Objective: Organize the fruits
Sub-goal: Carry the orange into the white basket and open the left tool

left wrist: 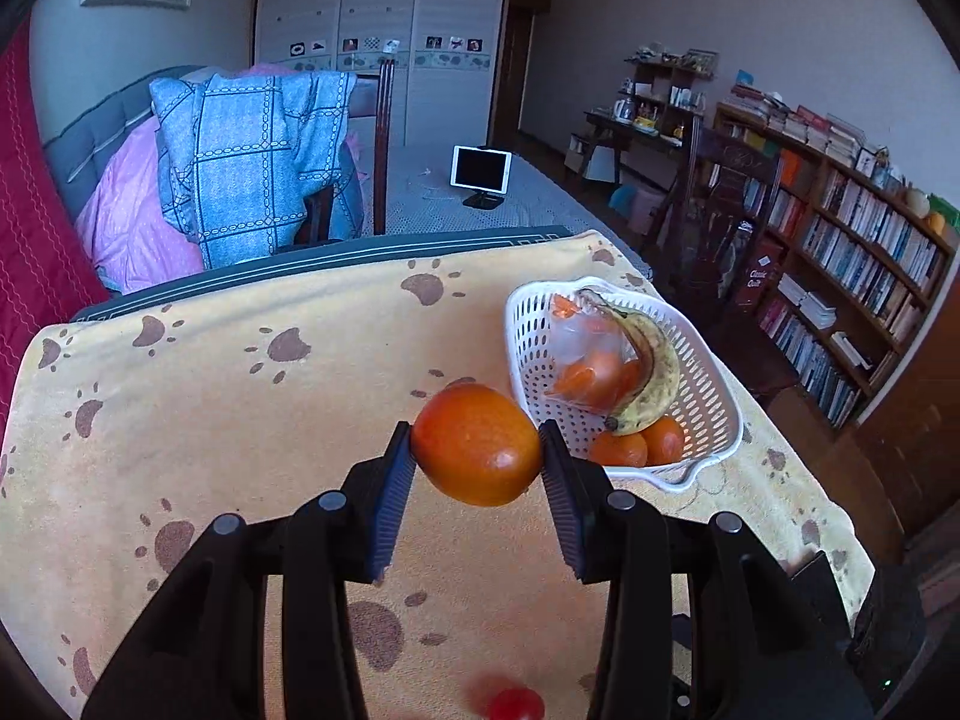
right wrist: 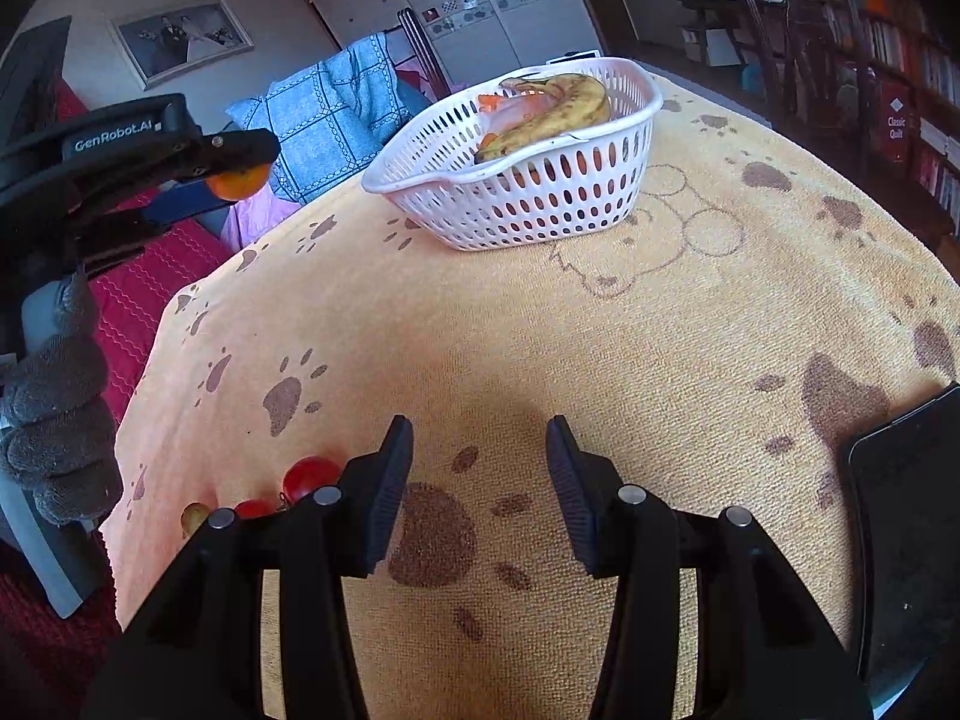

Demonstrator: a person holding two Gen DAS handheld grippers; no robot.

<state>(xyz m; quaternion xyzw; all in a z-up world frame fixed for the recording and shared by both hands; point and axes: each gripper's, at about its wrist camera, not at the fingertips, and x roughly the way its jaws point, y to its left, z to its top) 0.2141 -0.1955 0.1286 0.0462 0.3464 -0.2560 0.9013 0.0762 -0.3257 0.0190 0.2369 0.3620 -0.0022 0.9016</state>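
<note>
My left gripper (left wrist: 477,447) is shut on an orange fruit (left wrist: 477,444) and holds it above the table, just left of the white basket (left wrist: 714,384). The basket holds a spotted banana (left wrist: 654,378), a bag of orange pieces (left wrist: 591,366) and two small oranges (left wrist: 639,444). In the right wrist view the left gripper (right wrist: 240,171) shows at upper left with the orange fruit (right wrist: 237,183), left of the basket (right wrist: 528,204). My right gripper (right wrist: 479,462) is open and empty over the cloth. Red cherry tomatoes (right wrist: 309,477) lie by its left finger; one also shows in the left wrist view (left wrist: 515,705).
A yellow paw-print cloth (right wrist: 600,348) covers the table. A dark tablet (right wrist: 912,528) lies at the right edge. A chair draped with a blue blanket (left wrist: 258,162) stands behind the table, a bed with a small screen (left wrist: 480,171) beyond, bookshelves (left wrist: 852,252) on the right.
</note>
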